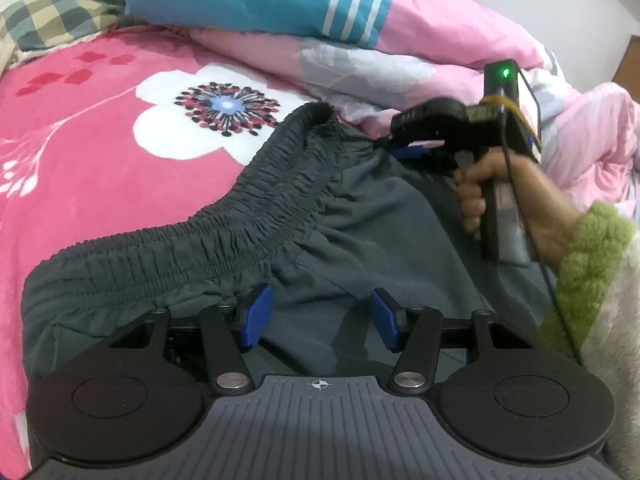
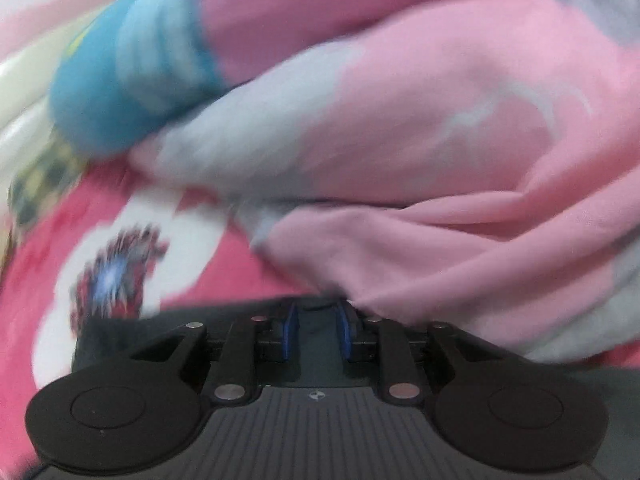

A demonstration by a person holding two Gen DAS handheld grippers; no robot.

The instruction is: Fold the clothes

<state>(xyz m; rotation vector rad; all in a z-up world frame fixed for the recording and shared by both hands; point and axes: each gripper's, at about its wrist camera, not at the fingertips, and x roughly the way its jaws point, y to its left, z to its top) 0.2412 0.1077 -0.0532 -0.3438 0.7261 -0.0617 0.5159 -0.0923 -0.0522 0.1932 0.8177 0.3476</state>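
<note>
The grey trousers [image 1: 352, 208] lay spread on the bed [image 1: 100, 128], waistband toward the quilt [image 1: 420, 60]; with both grippers [image 1: 318, 322] [image 2: 318, 326] released, the slippery cloth might bunch when pinched.

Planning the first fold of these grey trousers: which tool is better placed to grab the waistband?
Left, probably. The left tool hovers open just below the elastic waistband; the right tool sits at the far end beside the pink quilt.

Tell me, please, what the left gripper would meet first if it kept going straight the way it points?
Most likely the dark grey trousers: the left gripper is open just over the fabric below the gathered waistband. Depth is uncertain, but no other object lies between.
</note>
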